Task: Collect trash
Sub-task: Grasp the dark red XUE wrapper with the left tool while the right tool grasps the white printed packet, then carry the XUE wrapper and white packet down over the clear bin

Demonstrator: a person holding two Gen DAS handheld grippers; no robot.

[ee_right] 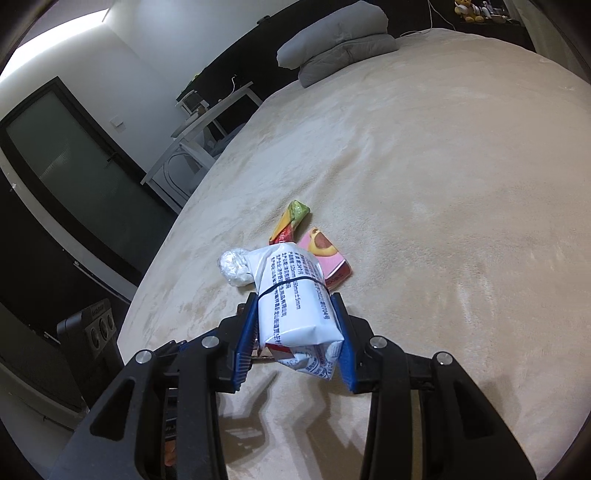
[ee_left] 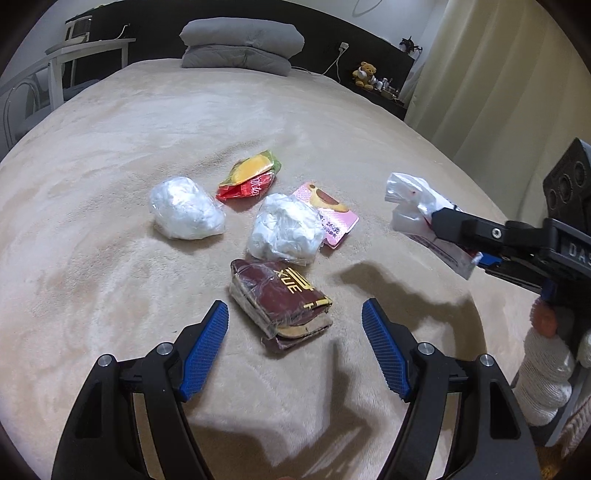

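Right gripper (ee_right: 295, 328) clamps a white packet (ee_right: 295, 299), left gripper (ee_left: 295, 347) spread above the beige bed (ee_left: 110, 258).

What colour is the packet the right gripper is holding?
White with dark printed text, a bit of red at its end; clearest in the right wrist view.

Two clear-wrapped white wads (ee_left: 186, 208) (ee_left: 284, 230), four snack packets (ee_left: 249, 179) (ee_left: 327, 210) (ee_left: 282, 301) (ee_left: 413, 205), two pillows (ee_left: 242, 33) (ee_left: 236, 57).

Black hand-held gripper (ee_left: 295, 314) frames, ribbed blue pads (ee_left: 205, 350) (silver screws)
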